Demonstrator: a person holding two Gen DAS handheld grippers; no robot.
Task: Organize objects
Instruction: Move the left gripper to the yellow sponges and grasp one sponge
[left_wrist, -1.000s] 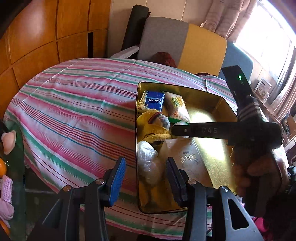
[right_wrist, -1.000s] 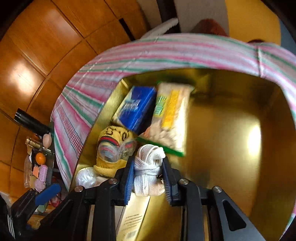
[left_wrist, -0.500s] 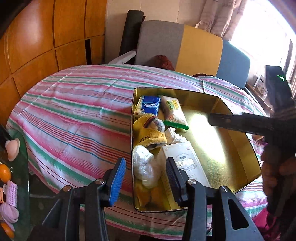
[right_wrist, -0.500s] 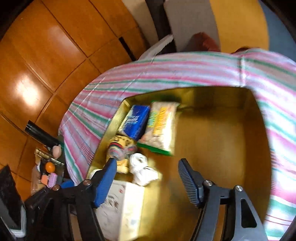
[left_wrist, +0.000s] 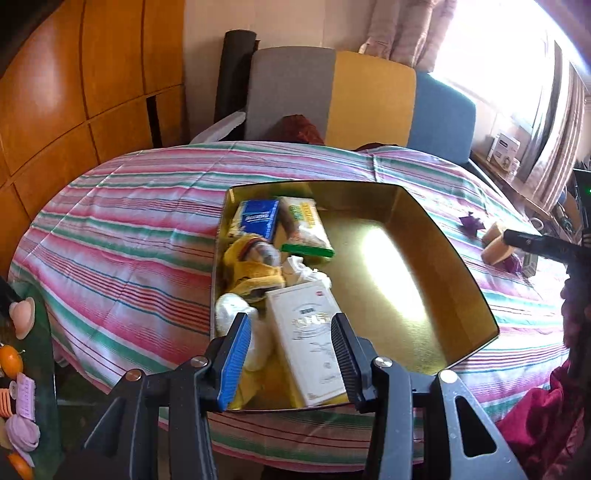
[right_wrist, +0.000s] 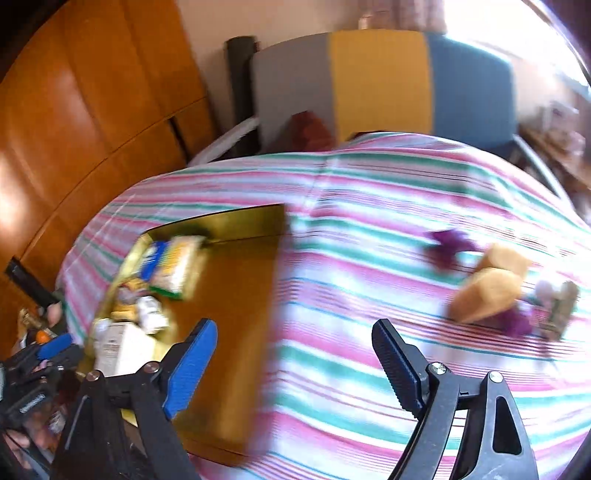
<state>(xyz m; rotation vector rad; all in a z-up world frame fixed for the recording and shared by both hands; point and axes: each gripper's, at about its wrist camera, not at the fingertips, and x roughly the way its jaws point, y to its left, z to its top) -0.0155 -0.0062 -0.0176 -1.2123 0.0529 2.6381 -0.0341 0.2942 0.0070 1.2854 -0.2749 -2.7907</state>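
A gold tin box (left_wrist: 436, 218) sits on the striped tablecloth. In its left part lie a blue tissue pack (left_wrist: 258, 218), a snack bag (left_wrist: 304, 230), a yellow plush (left_wrist: 251, 269), a white cloth bundle (left_wrist: 301, 271) and a white carton (left_wrist: 310, 343). My left gripper (left_wrist: 288, 354) is open and empty at the box's near edge. My right gripper (right_wrist: 291, 365) is wide open and empty over the cloth right of the box (right_wrist: 229, 295). A tan plush (right_wrist: 487, 284) and purple pieces (right_wrist: 447, 247) lie to its right; they show in the left wrist view too (left_wrist: 496, 245).
A chair with grey, yellow and blue back (left_wrist: 354, 96) stands behind the round table (left_wrist: 122, 236). Wooden panels (left_wrist: 74, 81) line the left wall. A side stand with small toys (left_wrist: 18, 369) is at the left. The right wrist view is motion-blurred.
My right gripper opened and let go of the white cloth bundle in the box, then drew back and swung right over the tablecloth. The left gripper stayed open and shifted little.
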